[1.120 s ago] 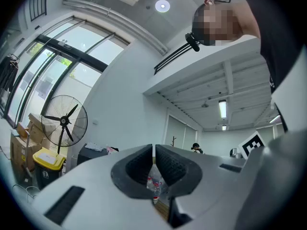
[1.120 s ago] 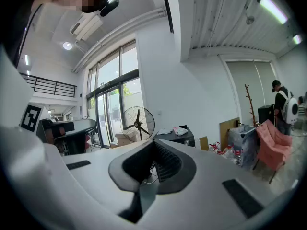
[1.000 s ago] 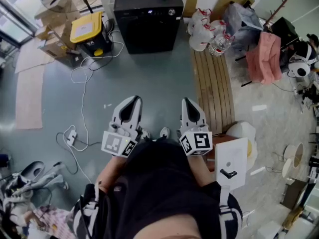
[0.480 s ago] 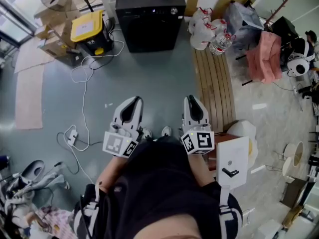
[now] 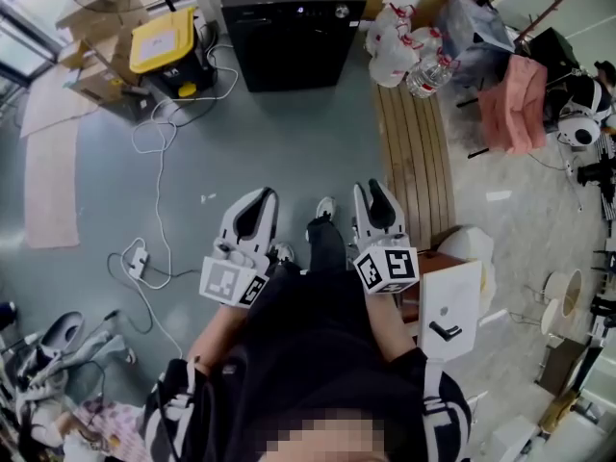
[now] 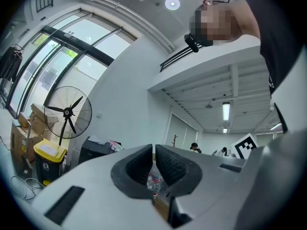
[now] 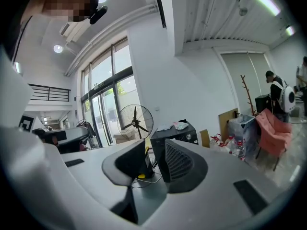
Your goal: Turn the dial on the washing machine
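The black washing machine [image 5: 294, 27] stands against the far wall, with its round dial [image 5: 341, 11] at the top right of the front panel. Both grippers are held low in front of the person, far from the machine. My left gripper [image 5: 258, 196] has its jaws together with nothing between them, as the left gripper view [image 6: 153, 147] also shows. My right gripper [image 5: 373, 191] is opening; a narrow gap shows between its pads [image 7: 154, 145] and nothing is in it. Past those jaws I see the machine [image 7: 178, 134] and the dial [image 7: 188, 136].
A yellow-lidded bin [image 5: 166, 51] stands left of the machine, with a cable [image 5: 159, 162] trailing to a power strip [image 5: 137, 263]. A slatted wooden bench [image 5: 414, 152] runs along the right. Bags and bottles [image 5: 404, 41] lie at its far end. A standing fan [image 7: 135, 121] is near the windows.
The person has stepped toward the machine, one foot now forward between the grippers. The right gripper's jaws have parted a little. The left gripper stays as it was.
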A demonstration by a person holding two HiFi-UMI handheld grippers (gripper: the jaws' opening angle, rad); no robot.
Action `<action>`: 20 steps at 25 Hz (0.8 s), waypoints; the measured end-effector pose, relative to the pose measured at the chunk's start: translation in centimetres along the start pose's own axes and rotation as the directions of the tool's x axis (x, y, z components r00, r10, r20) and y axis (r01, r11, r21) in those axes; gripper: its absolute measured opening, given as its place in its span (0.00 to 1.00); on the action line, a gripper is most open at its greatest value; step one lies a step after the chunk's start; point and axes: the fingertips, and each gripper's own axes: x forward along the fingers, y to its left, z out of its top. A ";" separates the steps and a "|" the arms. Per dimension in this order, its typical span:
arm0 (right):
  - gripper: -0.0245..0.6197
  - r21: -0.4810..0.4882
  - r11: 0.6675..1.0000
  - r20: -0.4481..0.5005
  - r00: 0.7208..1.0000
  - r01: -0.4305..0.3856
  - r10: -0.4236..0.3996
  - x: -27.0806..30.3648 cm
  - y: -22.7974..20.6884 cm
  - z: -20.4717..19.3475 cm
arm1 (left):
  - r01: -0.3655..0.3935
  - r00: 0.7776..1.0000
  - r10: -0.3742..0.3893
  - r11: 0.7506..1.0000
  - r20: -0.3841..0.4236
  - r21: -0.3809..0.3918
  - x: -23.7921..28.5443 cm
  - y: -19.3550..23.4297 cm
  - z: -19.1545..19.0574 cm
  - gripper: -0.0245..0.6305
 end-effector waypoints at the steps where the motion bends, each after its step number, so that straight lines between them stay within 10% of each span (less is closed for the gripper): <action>1: 0.25 0.003 1.000 -0.006 1.000 -0.004 0.004 0.9 -0.5 -0.1 | -0.009 1.000 0.009 1.000 0.002 -0.003 0.7 0.5 -0.2 0.09; 20: 0.31 -0.036 0.993 -0.033 0.993 -0.114 0.113 38.1 -20.9 8.5 | -0.157 0.983 0.153 0.987 0.097 0.037 32.0 10.4 2.2 0.09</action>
